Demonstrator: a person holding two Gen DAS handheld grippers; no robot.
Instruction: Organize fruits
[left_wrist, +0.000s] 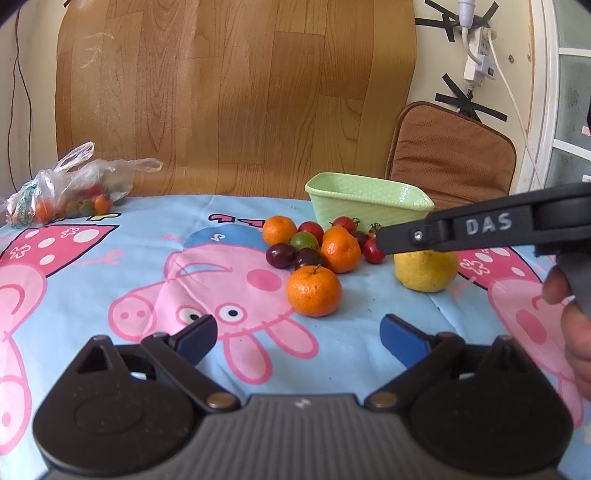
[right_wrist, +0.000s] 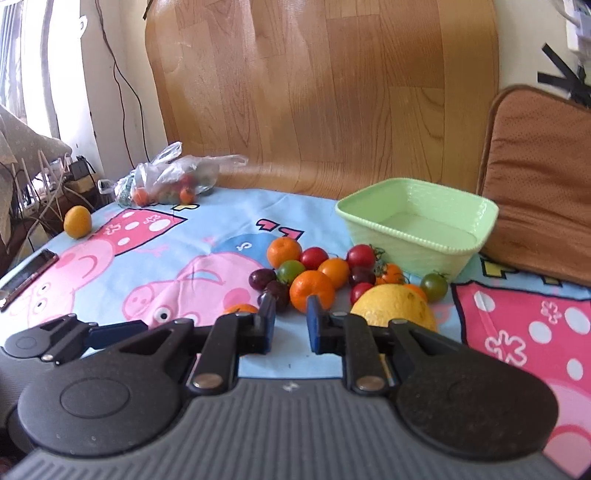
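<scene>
Crinkled clear plastic bag (left_wrist: 70, 181) of small fruit, far left on my table's cartoon-pig cloth (left_wrist: 110, 258).
My left claw (left_wrist: 297, 334): blue pads wide apart, nothing between them, hovering over the cloth.
Loose fruit pile, centre: glossy round mandarin (left_wrist: 314, 291) nearest; dark plums (left_wrist: 280, 255) and red cherry tomatoes (left_wrist: 373, 252) clustered behind.
Pale green woven-texture plastic basket (left_wrist: 365, 201), rectangular, just behind the pile.
Dimpled yellow citrus (left_wrist: 424, 271), right of the pile.
My right claw (right_wrist: 291, 325): pads nearly together, gripping nothing, above the citrus.

Black grippers (left_wrist: 298, 332), blue-padded jaws, apparently "DAS" lettering.
</scene>
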